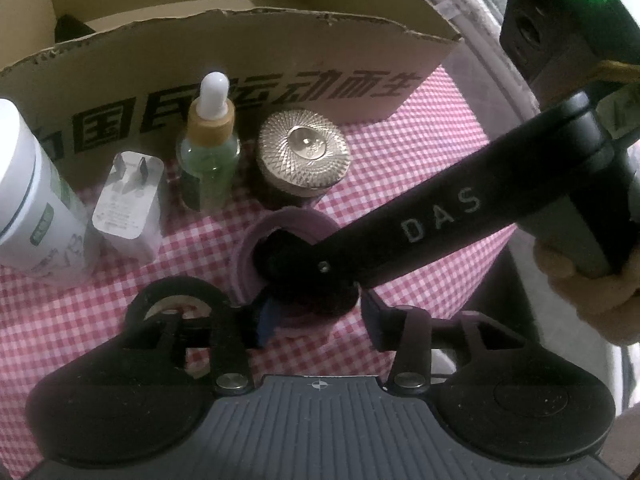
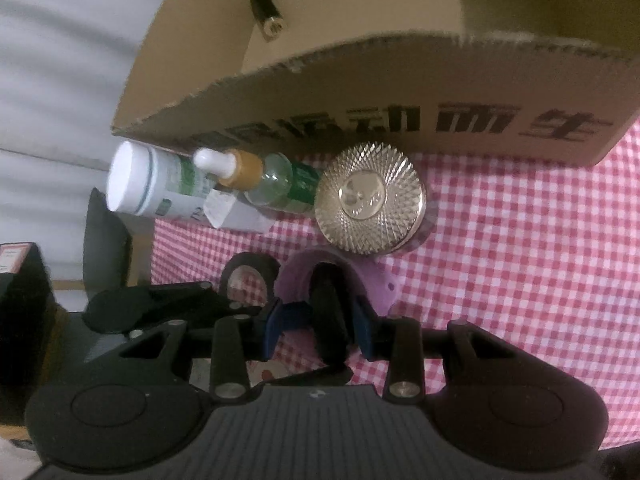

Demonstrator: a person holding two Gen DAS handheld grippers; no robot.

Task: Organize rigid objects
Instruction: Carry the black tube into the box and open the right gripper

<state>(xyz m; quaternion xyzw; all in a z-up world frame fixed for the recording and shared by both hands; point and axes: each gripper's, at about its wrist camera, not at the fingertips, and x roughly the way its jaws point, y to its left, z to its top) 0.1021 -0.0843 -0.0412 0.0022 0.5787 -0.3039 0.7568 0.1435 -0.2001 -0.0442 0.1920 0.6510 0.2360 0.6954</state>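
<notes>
The left gripper [image 1: 312, 316] has matte black linkage arms, silver pivot screws, blue finger pads [image 1: 267, 320] and a ribbed grey base plate with round black side housings. The right gripper [image 2: 318, 328] matches it (its finger [image 1: 420, 224] reads "DAS" in white).

Just ahead of the tongs, a purple ring-shaped piece [image 2: 370, 286] lies flat; beyond stand gold-lidded jar [image 1: 303, 158], dropper bottle [image 1: 210, 148], white charger [image 1: 130, 200], white canister [image 1: 30, 192].
</notes>
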